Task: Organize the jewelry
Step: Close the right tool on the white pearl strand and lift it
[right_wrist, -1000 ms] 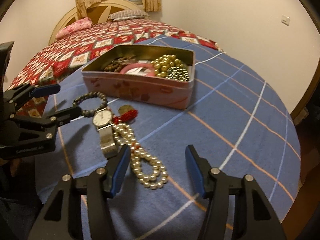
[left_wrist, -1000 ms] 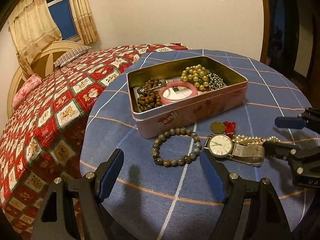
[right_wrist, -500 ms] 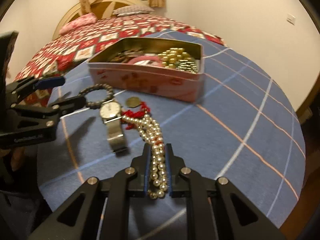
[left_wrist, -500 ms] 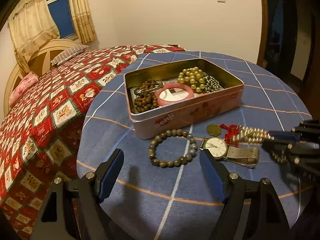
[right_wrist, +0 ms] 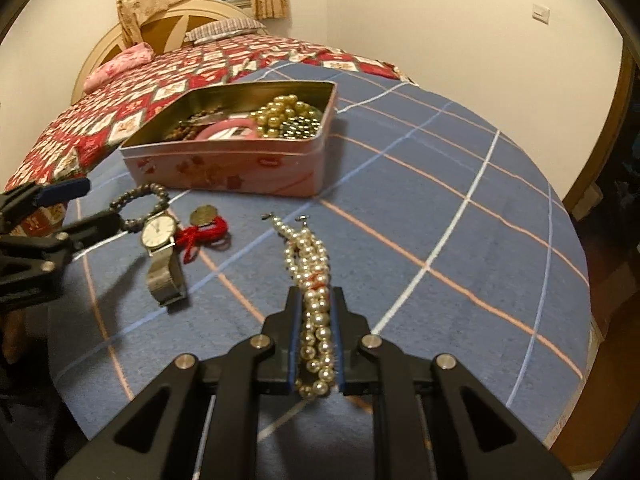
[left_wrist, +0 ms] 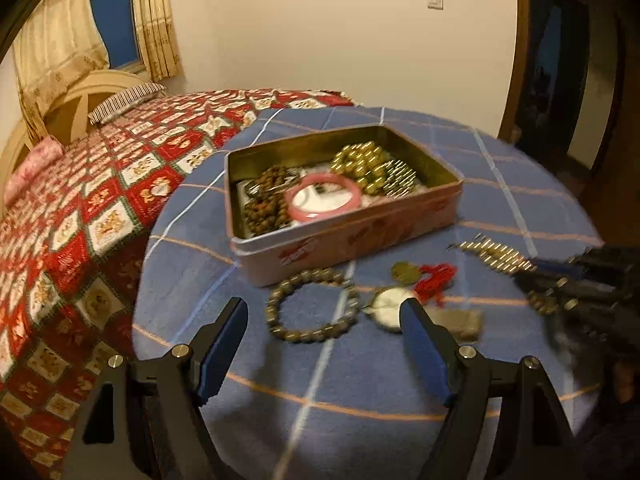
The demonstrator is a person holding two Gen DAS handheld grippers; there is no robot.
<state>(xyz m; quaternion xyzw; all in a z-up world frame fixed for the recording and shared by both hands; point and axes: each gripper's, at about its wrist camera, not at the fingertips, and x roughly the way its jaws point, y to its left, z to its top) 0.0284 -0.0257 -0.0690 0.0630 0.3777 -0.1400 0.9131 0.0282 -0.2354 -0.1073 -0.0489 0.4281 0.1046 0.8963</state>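
My right gripper point(right_wrist: 315, 300) is shut on a white pearl necklace point(right_wrist: 307, 248) whose free end trails over the blue checked tablecloth. In the left wrist view that necklace point(left_wrist: 496, 258) is blurred beside the right gripper point(left_wrist: 556, 280). An open pink tin point(right_wrist: 224, 164) holds a pink bangle point(right_wrist: 226, 128), gold beads and dark beads. In front of the tin point(left_wrist: 360, 236) lie a grey bead bracelet point(left_wrist: 312, 306), a wristwatch point(left_wrist: 390, 306) and a coin with a red tassel point(left_wrist: 434, 276). My left gripper point(left_wrist: 324, 346) stands open just short of the bracelet, nothing between its fingers.
The round table's point(right_wrist: 480, 200) edge curves close on the right and front. A bed with a red patchwork quilt point(left_wrist: 80, 216) touches the table on the far left. A dark doorway point(left_wrist: 568, 60) lies behind on the right.
My right gripper closed on the pearl necklace and dragged it to the right, away from the watch and tassel. The left gripper stayed open with little shift.
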